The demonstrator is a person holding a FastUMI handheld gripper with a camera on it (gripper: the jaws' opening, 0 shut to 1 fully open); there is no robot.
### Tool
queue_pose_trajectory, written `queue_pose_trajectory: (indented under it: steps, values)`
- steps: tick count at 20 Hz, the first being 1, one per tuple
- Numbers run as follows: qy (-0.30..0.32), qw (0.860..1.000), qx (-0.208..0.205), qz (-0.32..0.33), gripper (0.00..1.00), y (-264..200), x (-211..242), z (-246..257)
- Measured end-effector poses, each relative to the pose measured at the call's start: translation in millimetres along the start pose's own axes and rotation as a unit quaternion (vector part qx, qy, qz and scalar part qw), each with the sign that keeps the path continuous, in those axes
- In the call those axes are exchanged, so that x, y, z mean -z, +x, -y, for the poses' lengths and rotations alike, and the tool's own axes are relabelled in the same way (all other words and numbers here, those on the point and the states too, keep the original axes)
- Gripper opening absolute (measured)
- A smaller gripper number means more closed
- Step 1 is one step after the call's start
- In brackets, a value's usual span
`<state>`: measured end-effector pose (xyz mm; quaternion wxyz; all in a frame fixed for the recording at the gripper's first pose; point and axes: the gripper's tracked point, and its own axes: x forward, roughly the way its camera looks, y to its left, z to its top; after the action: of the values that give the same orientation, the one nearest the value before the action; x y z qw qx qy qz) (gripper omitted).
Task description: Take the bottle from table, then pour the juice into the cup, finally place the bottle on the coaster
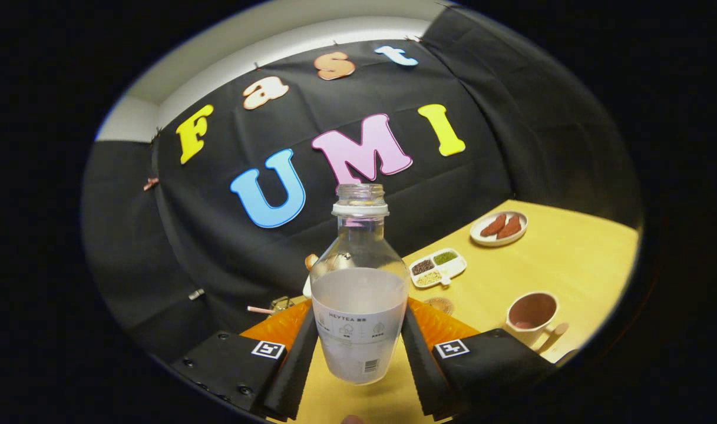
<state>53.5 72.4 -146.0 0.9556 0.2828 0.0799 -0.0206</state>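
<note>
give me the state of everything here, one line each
bottle: uncapped, upright, held between the fingers above the table
gripper: shut on bottle, both fingers pressed to its sides
cup: upright on the table, open, a little pinkish liquid at the bottom
coaster: flat on the table, nothing on it
divided dish: three compartments filled
plate: holds two brown pieces
</note>
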Motion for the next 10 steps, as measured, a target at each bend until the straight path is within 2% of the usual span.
queue_pose_trajectory:
  steps: [5,10]
  values:
    - [0.109,0.994,0.012,-0.008,0.77,3,10,18]
    - [0.234,0.972,0.017,-0.007,0.77,5,14,35]
